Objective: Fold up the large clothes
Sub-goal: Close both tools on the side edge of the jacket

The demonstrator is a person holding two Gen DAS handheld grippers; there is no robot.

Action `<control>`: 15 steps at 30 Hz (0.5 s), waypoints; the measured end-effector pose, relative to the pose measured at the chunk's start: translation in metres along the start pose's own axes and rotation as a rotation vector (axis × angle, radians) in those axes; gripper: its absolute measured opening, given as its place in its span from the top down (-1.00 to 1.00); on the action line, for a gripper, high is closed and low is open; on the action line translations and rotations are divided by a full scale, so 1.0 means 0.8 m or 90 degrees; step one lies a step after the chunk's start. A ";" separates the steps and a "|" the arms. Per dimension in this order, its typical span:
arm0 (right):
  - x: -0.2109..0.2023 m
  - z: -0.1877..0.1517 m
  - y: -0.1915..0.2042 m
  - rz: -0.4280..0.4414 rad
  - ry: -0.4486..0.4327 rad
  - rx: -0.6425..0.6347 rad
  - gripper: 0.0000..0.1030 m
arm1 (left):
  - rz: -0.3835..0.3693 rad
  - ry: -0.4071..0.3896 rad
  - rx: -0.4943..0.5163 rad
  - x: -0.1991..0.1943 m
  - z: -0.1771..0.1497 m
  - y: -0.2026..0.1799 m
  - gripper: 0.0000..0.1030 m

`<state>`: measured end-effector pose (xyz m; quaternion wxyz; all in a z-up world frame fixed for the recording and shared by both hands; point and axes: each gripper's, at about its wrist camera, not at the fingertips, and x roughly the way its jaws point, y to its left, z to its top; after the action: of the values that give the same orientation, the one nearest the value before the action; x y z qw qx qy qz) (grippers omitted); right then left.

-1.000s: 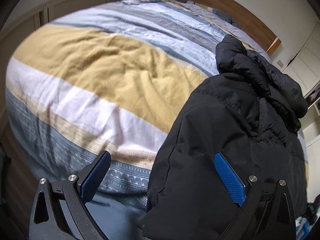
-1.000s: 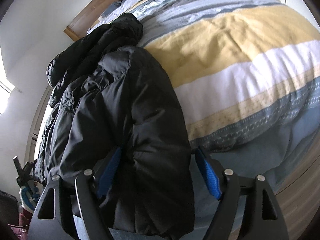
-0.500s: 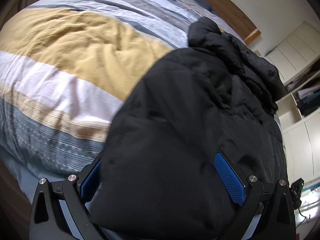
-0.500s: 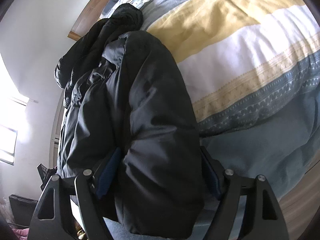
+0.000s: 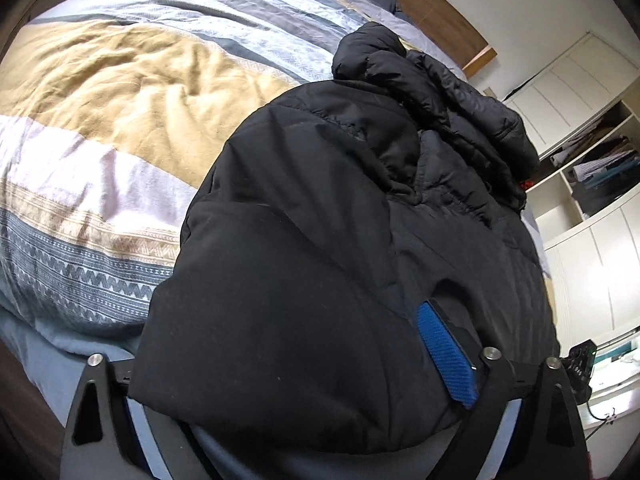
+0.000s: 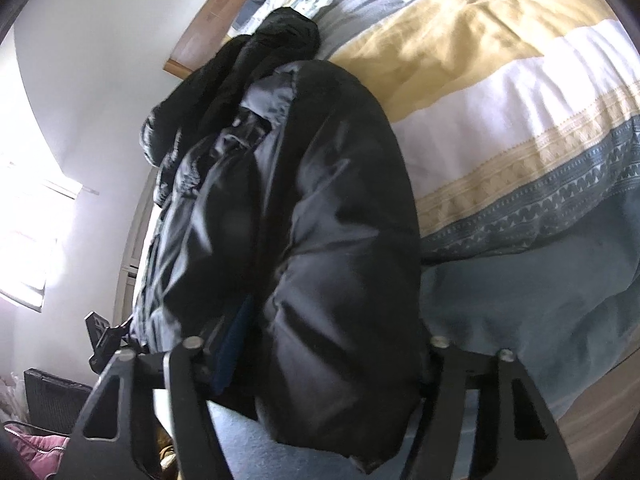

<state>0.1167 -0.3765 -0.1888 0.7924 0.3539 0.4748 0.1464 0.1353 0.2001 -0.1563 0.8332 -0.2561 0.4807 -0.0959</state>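
Observation:
A big black puffer jacket lies along one side of the striped bed, its hem toward me. Its quilted upper part is bunched up toward the headboard. My left gripper straddles one end of the hem and its jaws are closing. The thick fabric fills the gap and hides the left pad, while the blue right pad still shows its face. In the right wrist view the jacket bulges up between the fingers of my right gripper. Those jaws are closing too, and both pads are sunk into a pinched roll of the hem.
The duvet with yellow, white and blue-grey bands covers the bed beside the jacket. A wooden headboard stands at the far end. White cupboards and open shelves line one wall. A bright window and a pink garment sit beyond the bed.
Both grippers have tipped down and moved in over the jacket's hem. The left one slid across until the hem filled its jaws. The right jaws narrowed and squeezed the fabric.

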 end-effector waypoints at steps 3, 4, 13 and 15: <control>-0.007 -0.002 0.004 0.021 -0.010 -0.005 0.28 | -0.016 0.000 -0.005 -0.002 0.000 -0.003 -0.63; -0.008 -0.003 0.005 0.029 -0.013 -0.004 0.29 | -0.019 0.001 -0.005 -0.003 0.000 -0.003 -0.62; -0.004 -0.007 -0.004 0.045 -0.013 0.010 0.29 | -0.032 0.009 -0.005 0.002 -0.006 -0.013 -0.23; -0.003 -0.007 -0.002 0.046 -0.015 0.002 0.36 | -0.036 0.008 0.000 0.001 -0.005 -0.018 0.02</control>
<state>0.1107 -0.3767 -0.1897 0.7914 0.3737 0.4529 0.1700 0.1331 0.1862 -0.1512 0.8269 -0.2693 0.4786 -0.1209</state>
